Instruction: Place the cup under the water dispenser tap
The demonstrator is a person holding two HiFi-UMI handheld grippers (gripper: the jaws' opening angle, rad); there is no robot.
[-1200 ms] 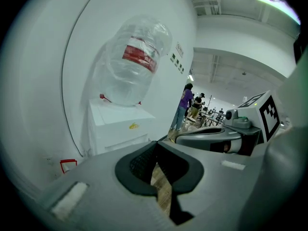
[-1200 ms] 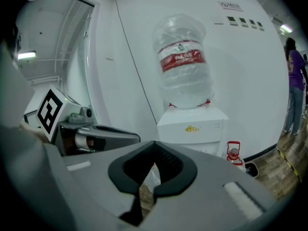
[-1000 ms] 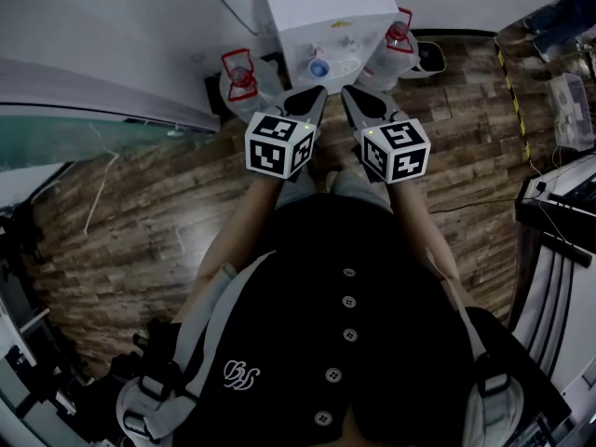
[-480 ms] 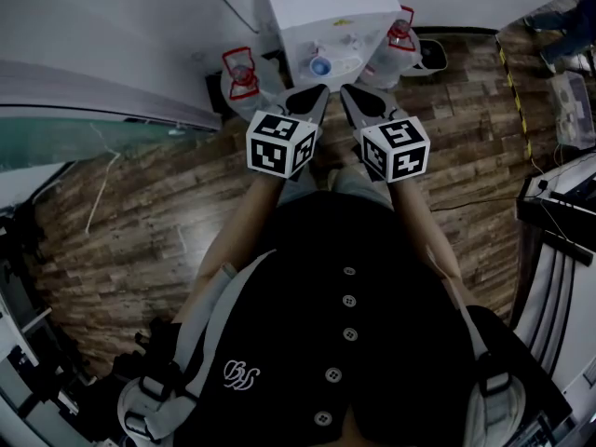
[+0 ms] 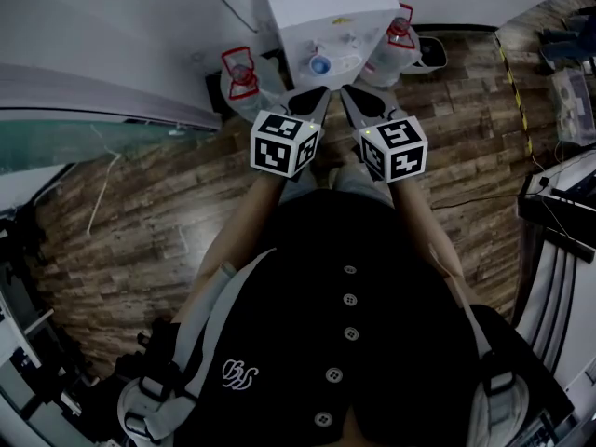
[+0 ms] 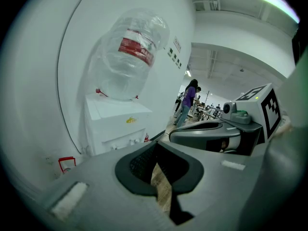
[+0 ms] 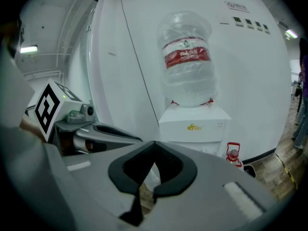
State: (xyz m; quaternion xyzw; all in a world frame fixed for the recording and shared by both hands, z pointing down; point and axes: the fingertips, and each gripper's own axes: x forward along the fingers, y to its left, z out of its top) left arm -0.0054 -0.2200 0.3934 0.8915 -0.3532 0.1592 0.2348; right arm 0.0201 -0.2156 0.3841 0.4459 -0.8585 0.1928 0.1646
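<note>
Two grippers show in the head view, the left gripper [image 5: 317, 92] and the right gripper [image 5: 346, 92] side by side, just in front of the water dispenser [image 5: 326, 15]. A blue cup [image 5: 319, 66] sits at the dispenser's front, below the taps. Left gripper view: jaws pressed together, empty, facing the dispenser. Right gripper view: jaws likewise closed on nothing, with the dispenser straight ahead.

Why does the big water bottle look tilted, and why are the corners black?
Left gripper view: the wide-angle lens bends things, so the water bottle leans and the corners go black. Right gripper view: same dark corners, bottle straighter. Head view: dim, with curved edges.
</note>
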